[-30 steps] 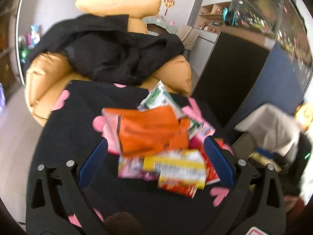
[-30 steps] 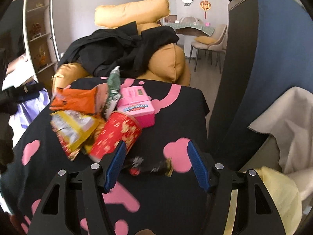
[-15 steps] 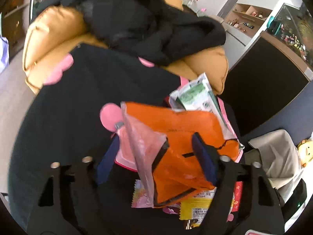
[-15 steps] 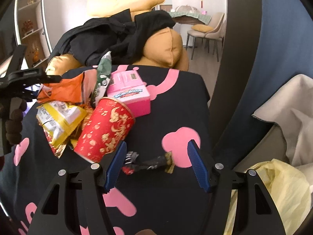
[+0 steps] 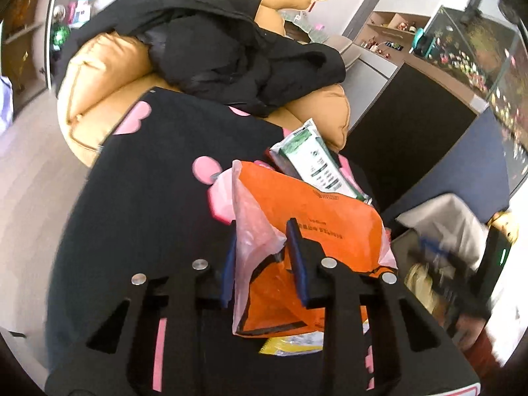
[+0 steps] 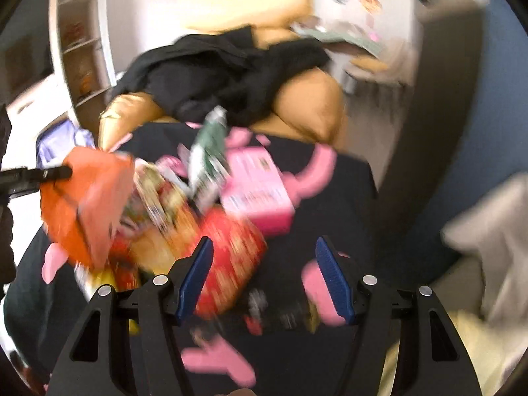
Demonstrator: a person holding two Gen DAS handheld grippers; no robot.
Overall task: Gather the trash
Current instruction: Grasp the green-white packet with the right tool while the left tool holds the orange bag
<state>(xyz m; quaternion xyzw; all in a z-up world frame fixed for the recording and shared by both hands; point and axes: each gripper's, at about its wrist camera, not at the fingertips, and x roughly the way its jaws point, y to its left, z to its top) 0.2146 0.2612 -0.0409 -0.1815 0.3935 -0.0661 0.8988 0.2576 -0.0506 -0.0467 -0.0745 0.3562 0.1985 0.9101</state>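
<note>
Room: my table's black cloth (image 5: 142, 204) lies bare left of the pile.
Left claw (image 5: 264, 257): just closing, clamped on the orange bag (image 5: 316, 227).
Right claw (image 6: 267, 277): apart, red paper cup (image 6: 227, 264) between.

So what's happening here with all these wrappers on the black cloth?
A person holding a gripper in each hand is clearing trash off a black cloth with pink shapes. The left gripper has just been closing its fingers on the edge of an orange plastic bag atop the pile. The right gripper is open above a dark wrapper, beside a red paper cup; that view is blurred.
</note>
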